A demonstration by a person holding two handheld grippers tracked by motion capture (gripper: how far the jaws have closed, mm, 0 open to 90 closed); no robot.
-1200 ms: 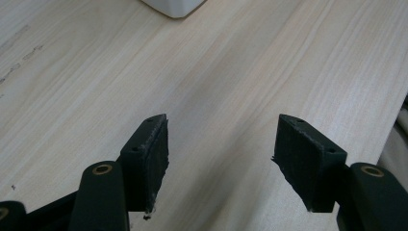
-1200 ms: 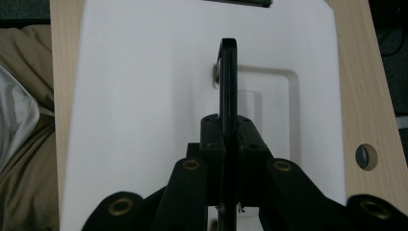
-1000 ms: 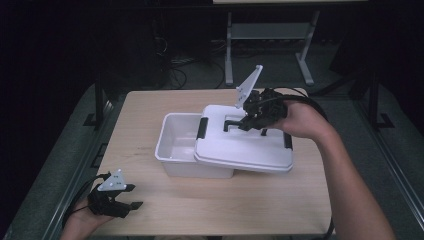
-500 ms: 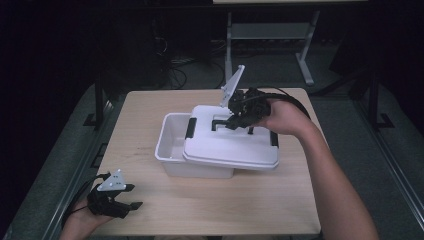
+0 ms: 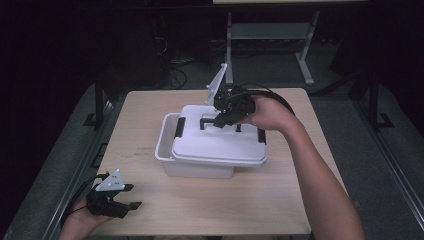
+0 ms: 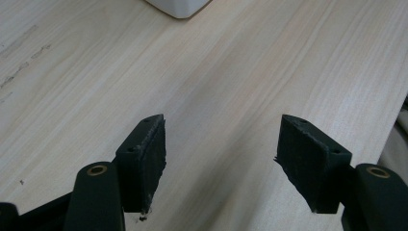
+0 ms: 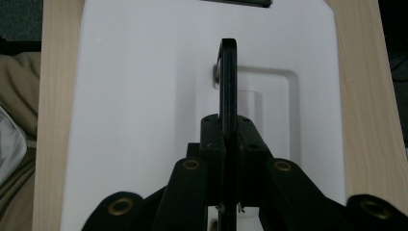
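A person is fitting a flat white plastic lid point(image 5: 220, 145) onto an open white rectangular plastic storage box point(image 5: 167, 150) that is sitting near the middle of a pale wooden table point(image 5: 270, 200).

The right gripper point(image 5: 226, 118) is clenched on the lid's black carrying handle point(image 5: 219, 121); in the right gripper view its jaws are pressing together on that thin black bar point(image 7: 228, 86), with the white lid point(image 7: 144, 96) spreading out underneath.

The lid is lying over most of the box but is not yet lined up. It is overhanging the box on the right, while a strip of the box's interior is lying uncovered along the left. One black side clip point(image 5: 180, 127) is sitting near that open strip and another point(image 5: 261, 136) at the lid's right edge.

The left gripper point(image 5: 120, 207) is resting at the table's near left corner, well apart from the box, jaws released with only bare wood point(image 6: 221, 96) between them.

Judging by this, the lid is roughly in place; what is probably remaining is sliding it left until it is square, seating it, and perhaps snapping the clips.
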